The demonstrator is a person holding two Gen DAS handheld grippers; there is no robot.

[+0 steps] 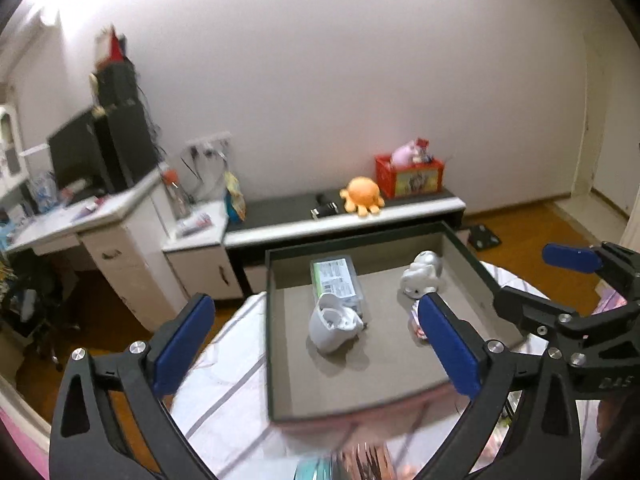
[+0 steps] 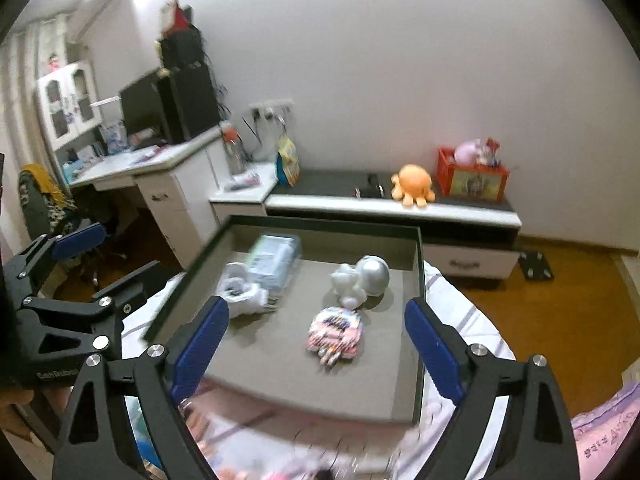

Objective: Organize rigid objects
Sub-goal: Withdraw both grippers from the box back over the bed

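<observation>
A dark-rimmed tray (image 1: 276, 320) with a grey floor lies on a striped bedsheet; it also shows in the right wrist view (image 2: 420, 320). In it are a white cup-like object (image 1: 334, 326) (image 2: 240, 292), a green and grey boxed pack (image 1: 336, 280) (image 2: 276, 258), a white and silver figurine (image 1: 422, 274) (image 2: 364, 280) and a pink packet (image 2: 336, 336). My left gripper (image 1: 316, 344) is open and empty above the tray's near part. My right gripper (image 2: 316, 344) is open and empty above the tray's near edge.
A low dark-topped cabinet (image 1: 360, 220) stands by the wall with an orange plush octopus (image 1: 362, 196) and a red box (image 1: 410, 174). A white desk (image 1: 100, 216) with a monitor is at the left. Wooden floor lies to the right. Blurred packets lie in front of the tray.
</observation>
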